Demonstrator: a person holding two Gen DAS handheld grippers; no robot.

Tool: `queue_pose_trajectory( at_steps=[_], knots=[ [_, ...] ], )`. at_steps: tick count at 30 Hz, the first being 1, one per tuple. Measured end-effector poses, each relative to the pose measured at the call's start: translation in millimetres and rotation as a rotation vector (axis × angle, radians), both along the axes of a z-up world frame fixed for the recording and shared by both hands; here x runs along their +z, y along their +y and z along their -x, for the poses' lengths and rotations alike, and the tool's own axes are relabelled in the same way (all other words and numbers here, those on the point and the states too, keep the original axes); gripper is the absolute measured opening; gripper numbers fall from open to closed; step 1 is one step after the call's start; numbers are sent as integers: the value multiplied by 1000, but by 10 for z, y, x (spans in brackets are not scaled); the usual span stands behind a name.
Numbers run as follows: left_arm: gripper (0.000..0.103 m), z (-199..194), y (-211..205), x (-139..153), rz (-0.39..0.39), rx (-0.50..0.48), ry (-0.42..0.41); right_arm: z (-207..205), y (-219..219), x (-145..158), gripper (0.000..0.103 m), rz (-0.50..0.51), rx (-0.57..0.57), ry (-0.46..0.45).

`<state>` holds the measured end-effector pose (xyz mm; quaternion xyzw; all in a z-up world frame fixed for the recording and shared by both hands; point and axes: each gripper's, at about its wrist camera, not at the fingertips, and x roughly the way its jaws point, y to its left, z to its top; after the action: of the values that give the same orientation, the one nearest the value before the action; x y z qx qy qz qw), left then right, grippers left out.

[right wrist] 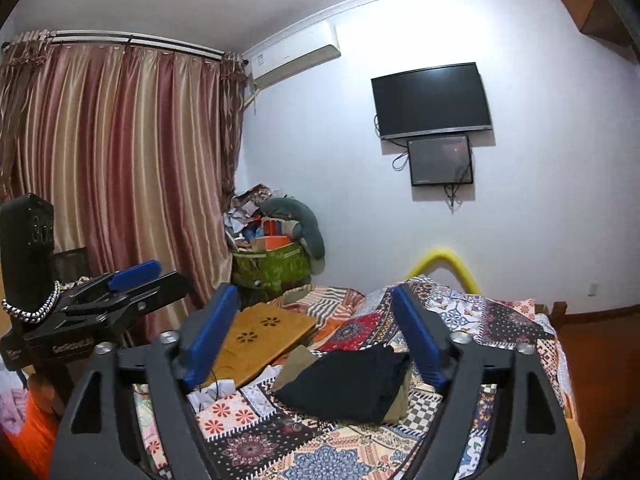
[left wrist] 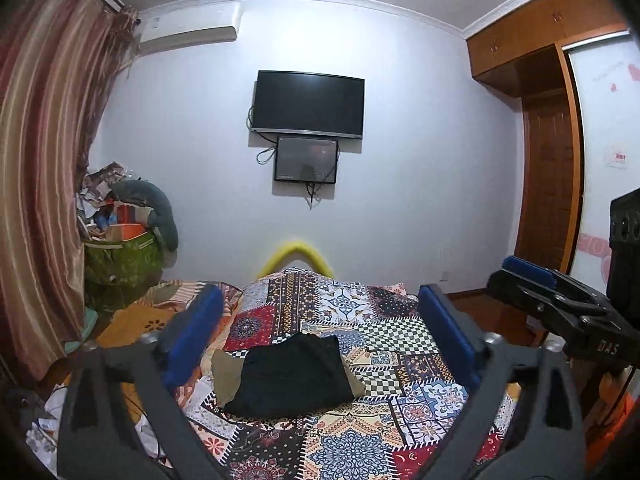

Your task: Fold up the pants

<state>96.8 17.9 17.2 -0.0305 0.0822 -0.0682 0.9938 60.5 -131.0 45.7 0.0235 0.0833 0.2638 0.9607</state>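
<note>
A folded black pair of pants (left wrist: 294, 376) lies on the patchwork bedspread (left wrist: 384, 420), on top of an olive-brown garment (left wrist: 226, 376) that sticks out at both sides. My left gripper (left wrist: 320, 300) hovers above and short of the pile, its blue-padded jaws wide apart with nothing between them. The right wrist view shows the same black pants (right wrist: 348, 384) over the olive garment (right wrist: 294, 366). My right gripper (right wrist: 314, 300) is open too, held clear of the cloth. Each gripper appears in the other's view: the right gripper (left wrist: 532, 276) at the right edge, the left gripper (right wrist: 136, 272) at the left.
A wooden lap tray (right wrist: 264, 336) lies on the bed's left side beside crumpled paper (right wrist: 210, 394). A green bag (right wrist: 272, 268) heaped with clutter stands in the corner by the striped curtain (right wrist: 120, 168). A yellow padded rail (left wrist: 296, 256) marks the bed's far end; a wardrobe (left wrist: 548, 152) stands right.
</note>
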Motion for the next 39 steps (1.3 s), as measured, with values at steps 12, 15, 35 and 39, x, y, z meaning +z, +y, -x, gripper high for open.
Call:
queue_pose_trajectory(
  at_steps=[12, 15, 35, 39],
  knots=[
    [102, 115, 28, -89, 13, 13, 13, 111, 1, -32, 103, 8, -39, 2],
    [102, 124, 21, -86, 12, 15, 12, 111, -6, -45, 103, 7, -38, 11],
    [102, 133, -39, -147, -9, -15, 14, 128, -56, -114, 103, 2, -40, 37],
    [102, 122, -35, -154, -3, -23, 19, 120, -58, -114, 103, 0, -40, 40]
  ],
)
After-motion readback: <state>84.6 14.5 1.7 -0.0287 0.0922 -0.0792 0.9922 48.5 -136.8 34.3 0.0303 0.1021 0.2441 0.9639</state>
